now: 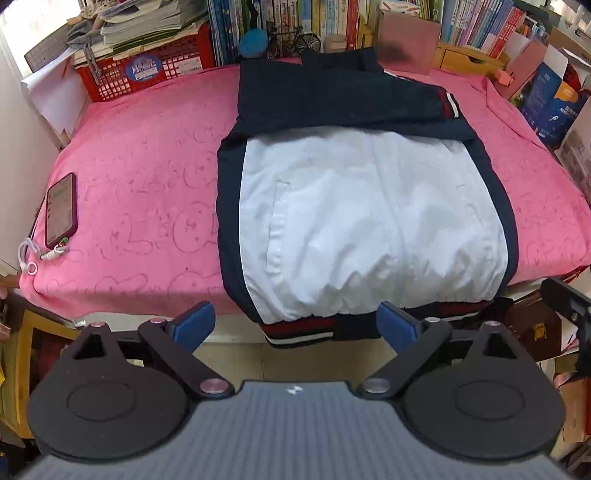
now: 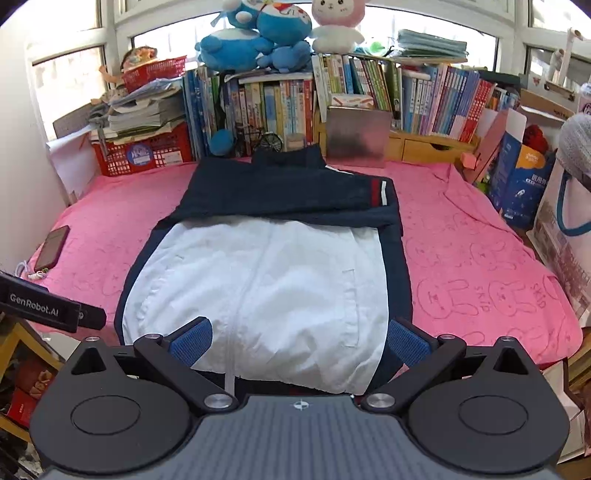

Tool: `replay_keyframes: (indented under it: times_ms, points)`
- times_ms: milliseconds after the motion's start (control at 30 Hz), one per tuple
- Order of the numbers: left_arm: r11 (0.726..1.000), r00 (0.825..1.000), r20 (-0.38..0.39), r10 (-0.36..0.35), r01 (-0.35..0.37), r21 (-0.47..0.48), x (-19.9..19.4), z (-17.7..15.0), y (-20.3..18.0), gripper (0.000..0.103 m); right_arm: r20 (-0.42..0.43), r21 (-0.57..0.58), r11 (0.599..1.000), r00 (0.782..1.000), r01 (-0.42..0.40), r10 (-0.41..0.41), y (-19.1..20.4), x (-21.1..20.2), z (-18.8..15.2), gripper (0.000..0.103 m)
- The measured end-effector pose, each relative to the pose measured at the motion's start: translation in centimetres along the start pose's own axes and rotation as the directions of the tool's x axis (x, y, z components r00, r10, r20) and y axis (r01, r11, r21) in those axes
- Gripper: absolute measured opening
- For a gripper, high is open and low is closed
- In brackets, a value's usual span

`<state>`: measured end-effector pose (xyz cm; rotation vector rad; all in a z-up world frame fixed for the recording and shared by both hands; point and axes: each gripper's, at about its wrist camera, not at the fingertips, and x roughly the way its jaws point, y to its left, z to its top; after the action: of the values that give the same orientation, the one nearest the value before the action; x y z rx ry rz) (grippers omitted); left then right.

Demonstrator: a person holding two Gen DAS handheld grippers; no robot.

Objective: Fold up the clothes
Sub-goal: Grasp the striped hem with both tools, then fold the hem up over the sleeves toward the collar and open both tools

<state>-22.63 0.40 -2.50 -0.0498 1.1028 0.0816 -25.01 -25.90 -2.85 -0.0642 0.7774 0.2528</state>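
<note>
A navy and white jacket [image 1: 362,229] lies flat on the pink cloth-covered table [image 1: 147,166], sleeves folded across its upper part, with its striped hem [image 1: 303,330] hanging over the near edge. My left gripper [image 1: 295,325] is open and empty, hovering just before the hem. In the right wrist view the jacket [image 2: 266,280] fills the middle, and my right gripper [image 2: 295,343] is open and empty above its lower white panel. The left gripper's body [image 2: 44,306] shows at the left edge there.
A phone [image 1: 61,210] with a cord lies on the table's left side. A red basket [image 1: 147,74] of papers, rows of books [image 2: 369,96], plush toys [image 2: 258,33], a small bicycle model [image 1: 295,40] and boxes [image 2: 517,177] line the back and right.
</note>
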Motion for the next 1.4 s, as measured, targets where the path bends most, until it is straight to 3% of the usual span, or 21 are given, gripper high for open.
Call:
replay_keyframes:
  times_ms: [133, 233, 300, 433, 600, 733, 800, 833, 867, 900, 933, 967, 1000, 1133, 1200, 1233, 1267, 1300, 1333, 1400]
  points:
    - [0.999, 0.999, 0.030, 0.017, -0.016, -0.029, 1.2, -0.6, 0.6, 0.100, -0.026, -0.016, 1.000, 1.000, 0.002, -0.003, -0.4, 1.0, -0.7, 0.103]
    - [0.997, 0.998, 0.033, 0.055, -0.053, -0.064, 3.2, -1.2, 1.8, 0.100, -0.104, -0.022, 0.999, 0.994, 0.036, -0.038, -1.8, 4.0, -2.5, 0.103]
    - [0.994, 0.997, -0.005, 0.071, -0.071, -0.081, 5.3, -1.5, 2.5, 0.100, -0.162, 0.014, 0.999, 0.986, 0.037, -0.034, -3.5, 6.3, -3.8, 0.102]
    - [0.992, 0.997, -0.011, 0.081, -0.081, -0.095, 9.4, -2.9, 3.1, 0.100, -0.192, 0.154, 0.988, 0.980, -0.012, 0.041, -7.6, 11.3, -6.3, 0.102]
    - [0.997, 0.999, 0.004, 0.046, -0.046, -0.058, 14.2, -3.9, 3.4, 0.100, -0.185, 0.207, 0.976, 0.976, -0.074, 0.113, -10.7, 17.3, -8.3, 0.102]
    - [0.997, 1.000, 0.003, -0.013, 0.014, -0.082, 16.8, -3.9, 3.9, 0.101, -0.169, 0.245, 0.950, 0.957, -0.192, 0.237, -11.5, 20.2, -9.1, 0.102]
    - [0.992, 0.999, -0.005, -0.049, 0.048, -0.120, 17.3, -4.1, 4.3, 0.101, -0.180, 0.247, 0.941, 0.943, -0.233, 0.280, -11.5, 20.4, -9.3, 0.084]
    - [0.988, 0.998, -0.009, -0.067, 0.065, -0.140, 17.5, -4.1, 4.6, 0.095, -0.187, 0.252, 0.936, 0.936, -0.247, 0.297, -11.5, 20.4, -9.4, 0.070]
    - [0.983, 0.996, -0.011, -0.089, 0.086, -0.162, 17.1, -4.3, 4.8, 0.085, -0.200, 0.268, 0.932, 0.932, -0.244, 0.301, -11.6, 19.8, -9.1, 0.054]
    - [0.977, 0.994, -0.011, -0.112, 0.108, -0.184, 16.4, -4.4, 5.0, 0.059, -0.213, 0.283, 0.928, 0.928, -0.240, 0.305, -11.7, 19.3, -8.9, 0.044]
    - [0.970, 0.991, -0.012, -0.135, 0.129, -0.206, 15.8, -4.5, 5.3, 0.049, -0.227, 0.297, 0.924, 0.922, -0.240, 0.313, -11.7, 18.7, -8.6, 0.029]
    - [0.962, 0.987, -0.011, -0.157, 0.151, -0.228, 15.1, -4.7, 5.5, 0.039, -0.240, 0.307, 0.919, 0.914, -0.249, 0.328, -11.7, 17.7, -8.0, 0.023]
    - [0.954, 0.985, 0.016, -0.174, 0.173, -0.245, 13.4, -4.6, 5.9, 0.021, -0.249, 0.318, 0.910, 0.903, -0.266, 0.351, -11.8, 16.6, -7.2, 0.021]
    - [0.926, 0.962, 0.161, -0.220, 0.258, -0.274, 6.0, -2.1, 7.6, 0.021, -0.134, 0.354, 0.833, 0.859, -0.425, 0.494, -12.7, 11.3, -0.9, 0.018]
    - [0.935, 0.944, 0.245, -0.221, 0.277, -0.220, 3.8, 1.7, 7.8, 0.024, -0.033, 0.356, 0.786, 0.834, -0.506, 0.551, -13.5, 10.6, 3.3, 0.018]
    - [0.941, 0.935, 0.286, -0.210, 0.273, -0.199, 3.6, 4.1, 8.0, 0.032, 0.020, 0.347, 0.768, 0.823, -0.539, 0.568, -13.3, 11.2, 5.5, 0.018]
    - [0.947, 0.925, 0.327, -0.196, 0.265, -0.182, 3.5, 6.5, 8.2, 0.034, 0.065, 0.340, 0.757, 0.818, -0.557, 0.572, -13.2, 12.4, 7.4, 0.018]
    - [0.953, 0.917, 0.356, -0.181, 0.253, -0.167, 4.1, 9.0, 8.5, 0.046, 0.107, 0.332, 0.754, 0.817, -0.566, 0.566, -12.9, 14.3, 9.4, 0.018]
    - [0.963, 0.921, 0.366, -0.133, 0.207, -0.171, 5.3, 11.3, 8.7, 0.058, 0.138, 0.328, 0.759, 0.823, -0.562, 0.550, -12.6, 16.3, 11.2, 0.020]
    - [0.976, 0.951, 0.309, 0.000, 0.067, -0.205, 7.3, 15.1, 8.8, 0.059, 0.131, 0.346, 0.805, 0.875, -0.481, 0.467, -11.3, 20.9, 14.2, 0.031]
